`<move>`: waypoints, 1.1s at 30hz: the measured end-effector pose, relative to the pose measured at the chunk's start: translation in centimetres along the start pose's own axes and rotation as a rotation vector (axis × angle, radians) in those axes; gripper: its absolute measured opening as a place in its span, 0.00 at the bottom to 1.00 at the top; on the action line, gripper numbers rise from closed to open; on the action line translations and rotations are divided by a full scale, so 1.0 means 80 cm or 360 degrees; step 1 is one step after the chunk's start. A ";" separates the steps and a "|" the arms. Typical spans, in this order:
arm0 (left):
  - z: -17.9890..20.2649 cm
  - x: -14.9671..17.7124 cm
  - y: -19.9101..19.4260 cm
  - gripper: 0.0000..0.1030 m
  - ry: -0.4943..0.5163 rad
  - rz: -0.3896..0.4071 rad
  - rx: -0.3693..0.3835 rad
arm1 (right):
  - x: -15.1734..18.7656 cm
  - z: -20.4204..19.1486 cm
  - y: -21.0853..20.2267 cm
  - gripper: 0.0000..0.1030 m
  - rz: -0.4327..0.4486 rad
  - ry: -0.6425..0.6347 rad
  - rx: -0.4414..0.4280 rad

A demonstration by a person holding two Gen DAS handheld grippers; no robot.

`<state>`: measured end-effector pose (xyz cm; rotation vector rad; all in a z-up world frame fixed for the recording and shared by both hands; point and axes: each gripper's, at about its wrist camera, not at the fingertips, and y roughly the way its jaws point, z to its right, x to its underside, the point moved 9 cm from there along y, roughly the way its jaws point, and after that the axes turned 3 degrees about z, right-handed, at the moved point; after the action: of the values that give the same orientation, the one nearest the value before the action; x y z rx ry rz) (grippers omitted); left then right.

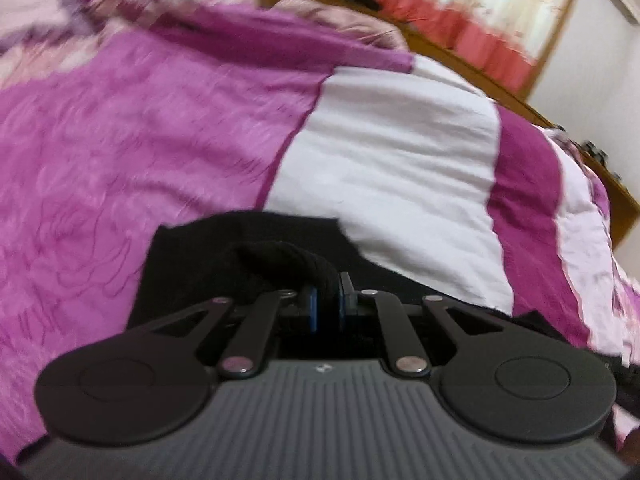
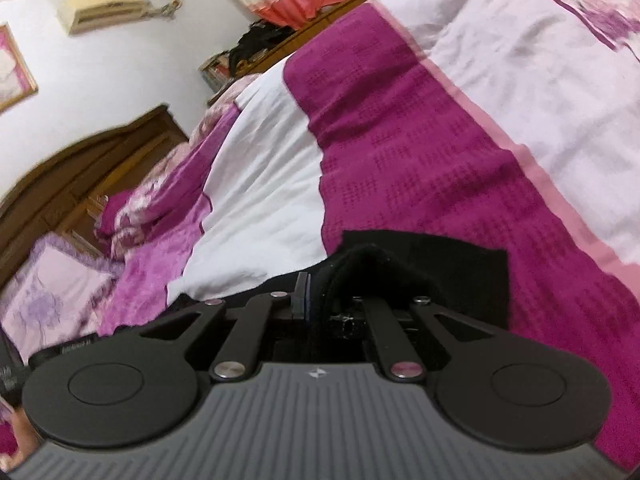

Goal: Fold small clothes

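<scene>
I see my left gripper point(image 1: 328, 300) and right gripper point(image 2: 320, 300) each pinching bunched, soft black garment point(image 1: 248, 248) over the wrinkled magenta-and-white bedspread point(image 1: 380, 152). The garment's near part is hidden beneath both tools.

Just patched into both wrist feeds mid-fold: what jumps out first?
The black garment, bunched and pinched in the left gripper low in its view, and likewise in the right gripper. Behind it spreads the loud magenta, pink and white bedspread, filling most of both views.

White walls point(image 2: 120, 64), wooden headboard point(image 2: 80, 168), coral curtains point(image 1: 480, 36) (daylight behind).
</scene>
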<state>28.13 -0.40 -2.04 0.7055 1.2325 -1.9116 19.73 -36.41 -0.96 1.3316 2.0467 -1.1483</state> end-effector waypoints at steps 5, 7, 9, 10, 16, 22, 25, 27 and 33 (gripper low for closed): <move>-0.007 -0.011 0.003 0.17 -0.0169 0.0087 0.0040 | 0.002 0.005 0.014 0.05 -0.0053 -0.0002 0.0089; -0.012 -0.021 -0.006 0.44 -0.0241 0.0219 0.0025 | 0.000 0.012 0.015 0.07 -0.0051 0.0050 0.0113; -0.019 -0.029 -0.033 0.80 -0.0198 0.0385 -0.0176 | -0.001 0.016 0.017 0.17 -0.0064 0.0089 0.0122; -0.017 -0.030 -0.052 0.80 -0.0156 0.0461 -0.0214 | -0.001 0.016 0.017 0.31 -0.0089 0.0079 0.0138; 0.009 -0.007 -0.133 0.81 0.0030 0.0508 -0.0316 | -0.044 -0.021 -0.033 0.99 0.0318 -0.0317 0.0177; 0.054 0.045 -0.136 0.82 0.0517 0.0405 -0.0287 | -0.035 -0.051 -0.044 0.99 0.0217 -0.0669 0.0206; 0.049 0.040 -0.116 0.81 0.0681 0.0499 -0.0332 | -0.014 -0.034 -0.031 0.98 0.0092 -0.0779 0.0439; 0.040 0.016 -0.095 0.81 0.0659 0.0458 -0.0245 | -0.009 -0.017 -0.027 0.97 0.0083 -0.0747 0.0475; 0.019 -0.025 0.040 0.70 0.0487 -0.0375 0.0140 | -0.014 -0.007 0.011 0.82 -0.0093 -0.0902 0.0264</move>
<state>31.81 -2.05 -1.53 0.9631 1.4804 -2.1157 21.02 -36.40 -0.19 0.8766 1.6099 -1.5383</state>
